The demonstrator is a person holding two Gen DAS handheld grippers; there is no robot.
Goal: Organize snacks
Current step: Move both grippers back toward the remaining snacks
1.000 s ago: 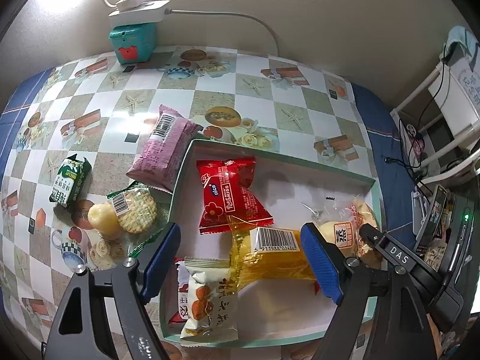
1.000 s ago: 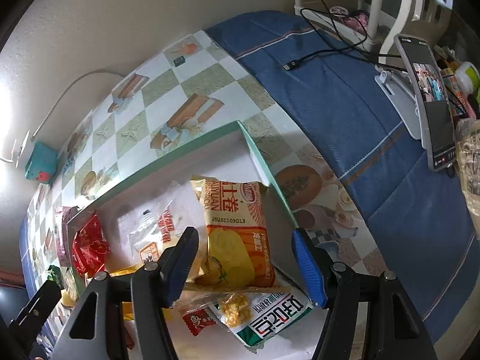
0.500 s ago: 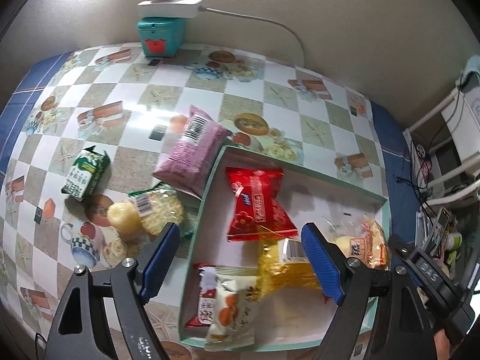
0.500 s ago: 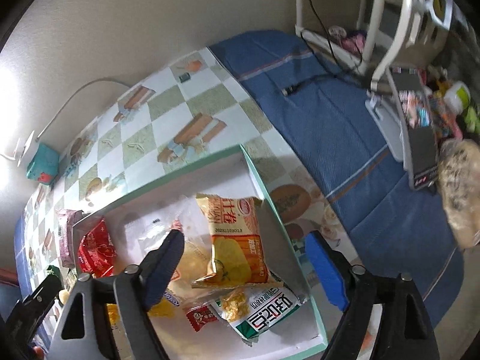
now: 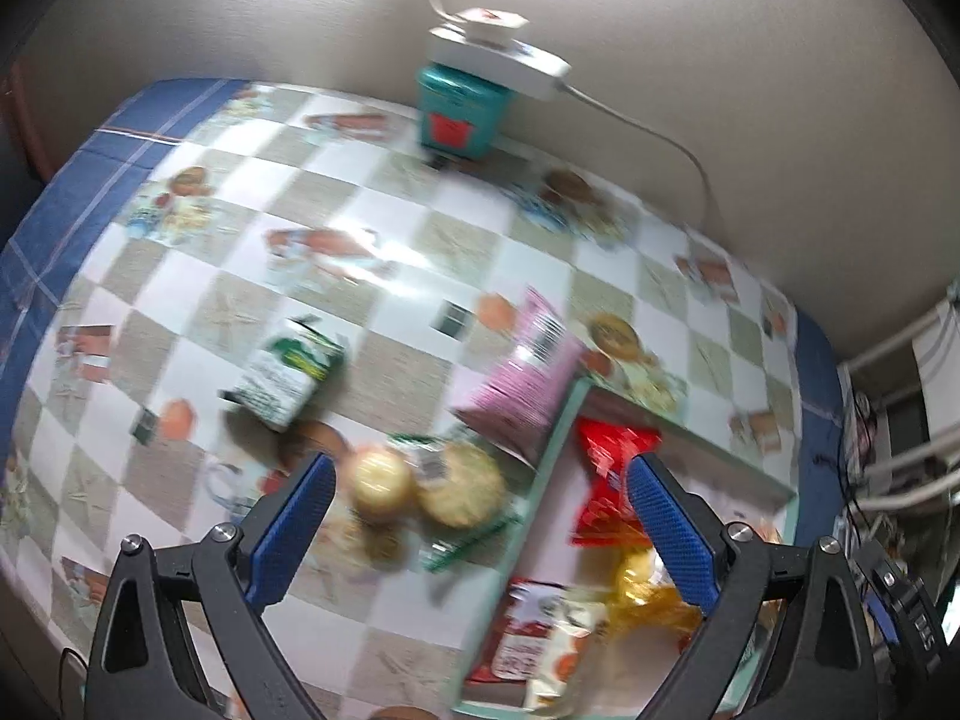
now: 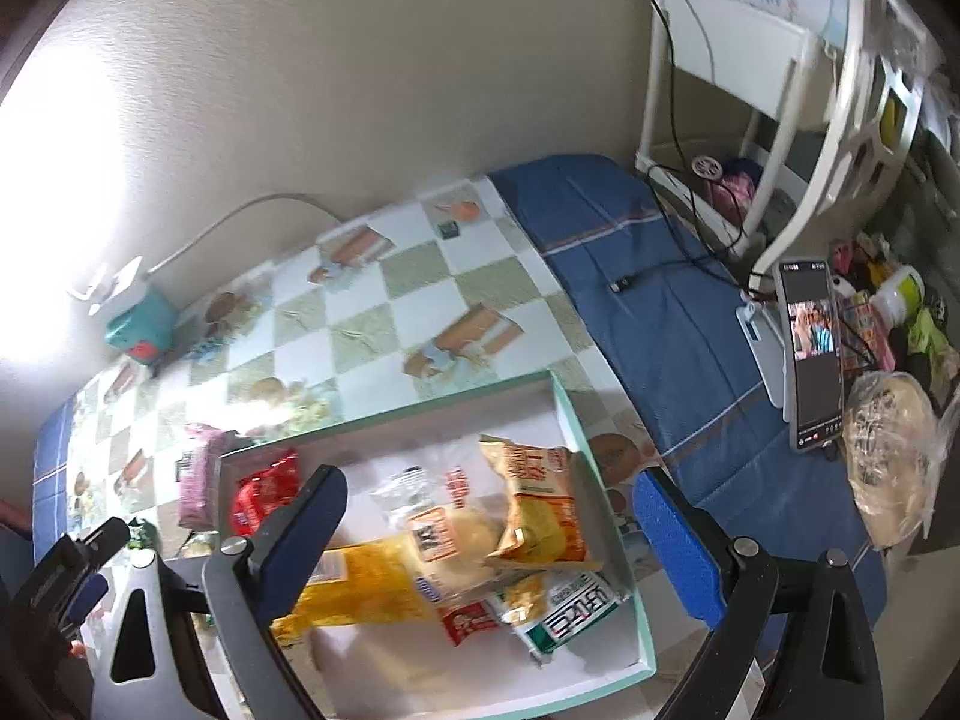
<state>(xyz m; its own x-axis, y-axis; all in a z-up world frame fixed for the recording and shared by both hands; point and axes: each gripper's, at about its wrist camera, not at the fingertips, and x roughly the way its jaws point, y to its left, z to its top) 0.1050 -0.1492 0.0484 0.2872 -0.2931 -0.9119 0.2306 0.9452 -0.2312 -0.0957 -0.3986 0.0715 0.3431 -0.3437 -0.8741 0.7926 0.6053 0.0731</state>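
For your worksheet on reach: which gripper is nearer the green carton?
Left. The left gripper hovers just below the green carton; the right gripper is over the tray.

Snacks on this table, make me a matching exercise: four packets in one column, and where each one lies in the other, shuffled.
Things
1. red packet
2. pink packet
3. green carton
4. orange packet

Places
A. on the tablecloth, apart from the tray
B. inside the tray, at its left end
C. leaning on the tray's outer edge
D. inside the tray, against its right wall

Pairs: 1-B, 2-C, 3-A, 4-D
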